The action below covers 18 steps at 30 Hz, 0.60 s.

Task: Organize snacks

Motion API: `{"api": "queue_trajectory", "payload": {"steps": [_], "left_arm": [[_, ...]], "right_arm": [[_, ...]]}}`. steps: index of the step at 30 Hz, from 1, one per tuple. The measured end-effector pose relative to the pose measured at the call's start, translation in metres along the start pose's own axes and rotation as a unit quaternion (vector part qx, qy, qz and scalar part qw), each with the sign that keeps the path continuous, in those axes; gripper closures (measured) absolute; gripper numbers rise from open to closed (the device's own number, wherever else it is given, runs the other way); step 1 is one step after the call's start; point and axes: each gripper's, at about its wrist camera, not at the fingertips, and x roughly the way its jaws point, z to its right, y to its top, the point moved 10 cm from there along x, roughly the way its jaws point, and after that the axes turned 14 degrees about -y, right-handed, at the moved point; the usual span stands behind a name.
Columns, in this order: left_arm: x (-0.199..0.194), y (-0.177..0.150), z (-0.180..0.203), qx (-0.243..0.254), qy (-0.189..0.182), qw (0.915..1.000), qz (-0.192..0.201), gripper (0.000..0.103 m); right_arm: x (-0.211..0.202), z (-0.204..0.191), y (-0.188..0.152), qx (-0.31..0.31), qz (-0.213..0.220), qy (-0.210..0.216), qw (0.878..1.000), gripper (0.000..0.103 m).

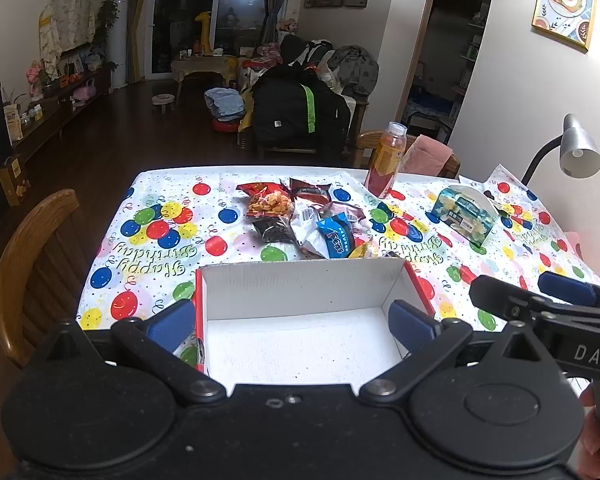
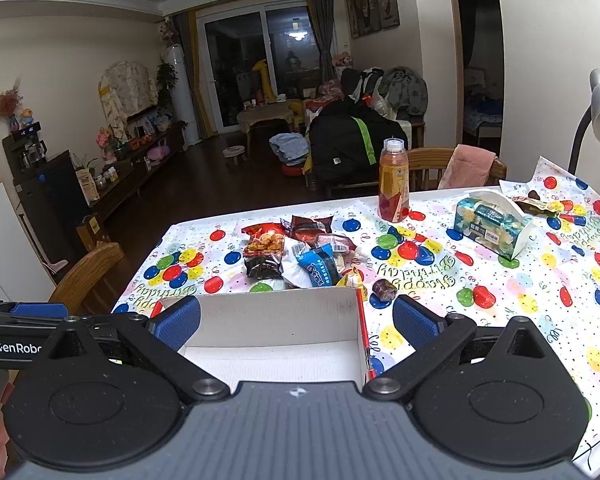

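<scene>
**Left wrist and right wrist views: both grippers hovering wide over the box, snacks waiting just ahead**

We are holding the left gripper (image 1: 294, 326) over the white cardboard box with red outer sides (image 1: 300, 284), its blue-padded fingers (image 1: 170, 320) spread wide apart and gripping nothing; one pad is sitting outside the box's left wall, the other inside near the right wall. We are keeping the right gripper (image 2: 296, 322) likewise spread and empty, straddling the box's right wall (image 2: 362, 320).

Straight ahead of both grippers, just beyond the box's far wall, we are looking at the heap of crinkly foil and plastic snack packets (image 1: 300, 220) lying on the balloon-printed birthday tablecloth (image 1: 148, 248). We are judging these packets as light, soft and slippery, likely to crumple, so we are favouring a pinch on a sealed edge or corner rather than the puffed middle. The blue and white packet (image 1: 334, 238) is lying nearest the left gripper, ahead and slightly right. A small dark round wrapped sweet (image 2: 384, 290) is resting apart from the heap, just ahead of the right gripper's right finger; being small, it is probably prone to rolling or slipping out.

Farther ahead and right, an orange drink bottle (image 2: 394, 180) is standing upright, and a teal tissue box (image 2: 492, 224) is lying beyond it.
</scene>
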Motion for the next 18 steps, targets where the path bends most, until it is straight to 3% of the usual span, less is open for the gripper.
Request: {"api": "queue_trajectory", "payload": {"steps": [18], "left_arm": [[-0.008, -0.001, 0.003, 0.008, -0.013, 0.9999, -0.002, 0.001]], "right_arm": [[-0.01, 0.0, -0.003, 0.005, 0.006, -0.006, 1.0, 0.0]]}}
